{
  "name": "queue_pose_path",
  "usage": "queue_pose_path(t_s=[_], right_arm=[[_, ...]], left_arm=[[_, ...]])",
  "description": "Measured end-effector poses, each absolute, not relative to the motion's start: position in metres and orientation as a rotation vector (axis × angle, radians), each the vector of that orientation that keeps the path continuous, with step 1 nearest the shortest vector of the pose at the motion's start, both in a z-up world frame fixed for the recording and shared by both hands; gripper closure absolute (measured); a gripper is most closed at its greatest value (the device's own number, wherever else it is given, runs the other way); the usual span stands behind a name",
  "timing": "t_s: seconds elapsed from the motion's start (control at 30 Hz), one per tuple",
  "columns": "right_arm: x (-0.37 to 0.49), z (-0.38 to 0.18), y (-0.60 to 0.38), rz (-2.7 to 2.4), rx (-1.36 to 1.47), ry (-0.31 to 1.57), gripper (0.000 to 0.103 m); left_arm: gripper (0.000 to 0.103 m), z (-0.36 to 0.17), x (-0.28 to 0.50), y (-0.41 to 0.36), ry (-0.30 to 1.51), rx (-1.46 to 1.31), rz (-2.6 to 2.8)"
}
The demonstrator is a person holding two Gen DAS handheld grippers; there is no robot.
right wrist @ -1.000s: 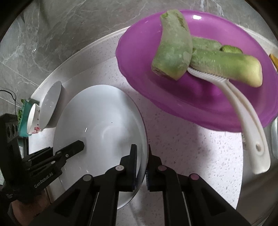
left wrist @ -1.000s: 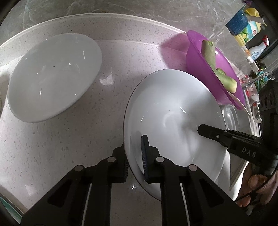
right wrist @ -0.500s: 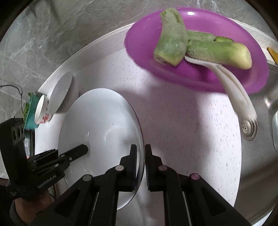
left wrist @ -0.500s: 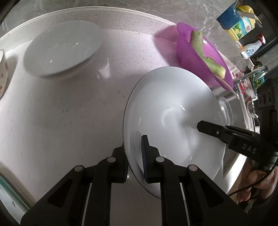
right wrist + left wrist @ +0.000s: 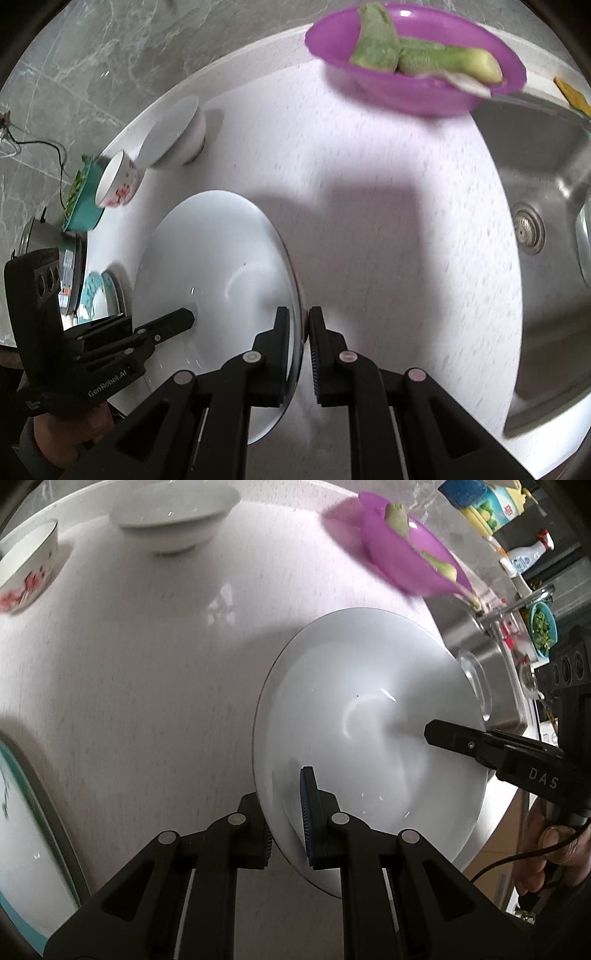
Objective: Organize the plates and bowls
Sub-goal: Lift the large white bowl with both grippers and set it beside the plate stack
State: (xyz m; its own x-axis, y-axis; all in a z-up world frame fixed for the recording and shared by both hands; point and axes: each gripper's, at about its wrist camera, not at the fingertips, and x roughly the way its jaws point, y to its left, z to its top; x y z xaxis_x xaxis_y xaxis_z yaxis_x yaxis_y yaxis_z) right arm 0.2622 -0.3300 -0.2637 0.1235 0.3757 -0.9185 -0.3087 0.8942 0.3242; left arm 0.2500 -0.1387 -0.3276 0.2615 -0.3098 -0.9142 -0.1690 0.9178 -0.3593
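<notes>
Both tongs were clamped on opposite edges of the large shallow white ceramic plate [image 5: 369, 716]. Left tongs [image 5: 288, 830] pinched the near-left rim, one pad inside the dish, one under it. Right tongs [image 5: 304, 350] pinched the right rim the same way. The plate hung between them, apparently clear of the pale speckled table [image 5: 147, 686].

Likely step: carry the plate toward the other crockery. Ahead of the left tongs, well apart, stood a white ceramic bowl on a foot ring [image 5: 177, 513] and, to its left, a small white bowl with red flower print [image 5: 26, 576]. A teal-rimmed plate [image 5: 22, 830] sat close on the left tongs' outer side.

To do it well:
- keep both grips tight and level; glazed rims looked slick
- move both hands together so the plate didn't twist
- stay clear of the purple plastic basin with green vegetable pieces [image 5: 413, 62], ahead of the right tongs
- lower flat before releasing; loosen both sides together
</notes>
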Motion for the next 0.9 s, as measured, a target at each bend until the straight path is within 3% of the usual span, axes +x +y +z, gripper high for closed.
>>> queue_pose_path(t_s=[0.77, 0.9], right_arm=[[0.231, -0.287, -0.327, 0.505, 0.070, 1.356, 0.091], [0.228, -0.287, -0.331, 0.512, 0.089, 1.356, 0.088]], left_arm=[[0.092, -0.340, 0.225, -0.142, 1.313, -0.397, -0.082], [0.087, -0.337, 0.222, -0.135, 1.299, -0.423, -0.081]])
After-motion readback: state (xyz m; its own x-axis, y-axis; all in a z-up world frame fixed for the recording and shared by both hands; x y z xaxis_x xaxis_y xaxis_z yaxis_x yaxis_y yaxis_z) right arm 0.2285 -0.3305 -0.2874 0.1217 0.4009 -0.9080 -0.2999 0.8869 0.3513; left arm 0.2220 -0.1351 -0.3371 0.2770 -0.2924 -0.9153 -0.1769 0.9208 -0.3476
